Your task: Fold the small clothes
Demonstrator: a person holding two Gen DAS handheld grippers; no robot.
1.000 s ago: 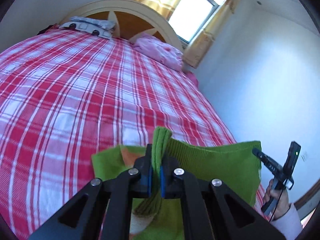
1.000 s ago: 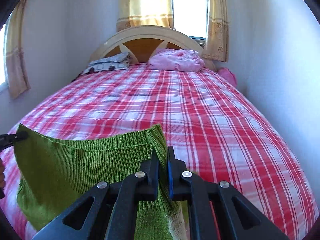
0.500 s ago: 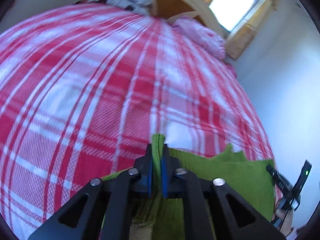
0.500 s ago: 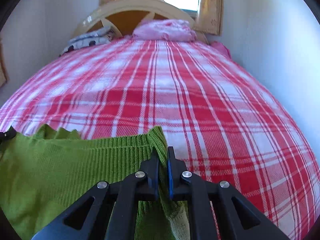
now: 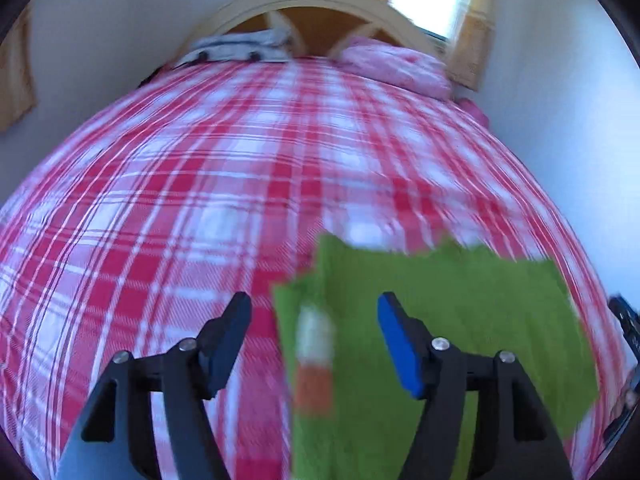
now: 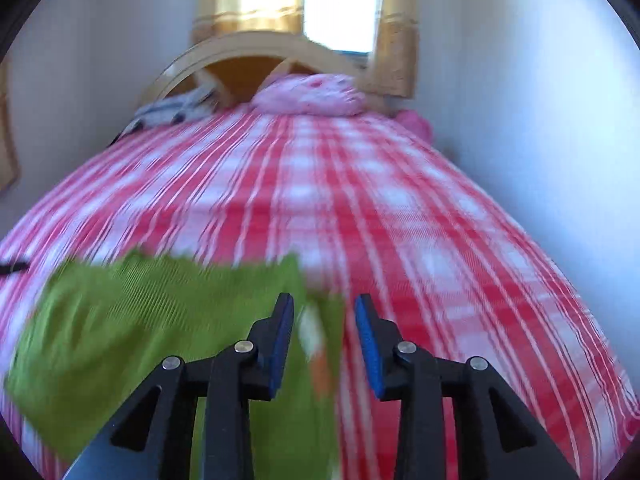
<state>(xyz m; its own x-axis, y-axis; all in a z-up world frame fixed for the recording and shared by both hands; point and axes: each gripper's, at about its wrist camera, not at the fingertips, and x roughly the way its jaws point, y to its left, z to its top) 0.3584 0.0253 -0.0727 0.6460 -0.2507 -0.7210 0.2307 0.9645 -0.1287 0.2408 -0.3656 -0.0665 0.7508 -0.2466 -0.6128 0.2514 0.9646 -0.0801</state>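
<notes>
A green knit garment (image 5: 448,312) with a white and orange stripe on a sleeve lies on the red and white plaid bed (image 5: 200,208). My left gripper (image 5: 314,334) is open, its jaws wide apart over the garment's left edge. In the right wrist view the same green garment (image 6: 132,320) spreads to the left. My right gripper (image 6: 324,336) is open over its right edge, with the striped sleeve between the jaws. Both views are blurred by motion.
A pink pillow (image 6: 310,94) and a grey and white folded cloth (image 6: 176,108) lie by the wooden headboard (image 6: 248,60). A white wall (image 6: 520,120) runs along the bed's right side. A window with yellow curtains (image 6: 340,0) is behind the headboard.
Both grippers were shut on the green garment's top edge and held it up. They lowered it onto the bed, and now both are open and the garment is released.
</notes>
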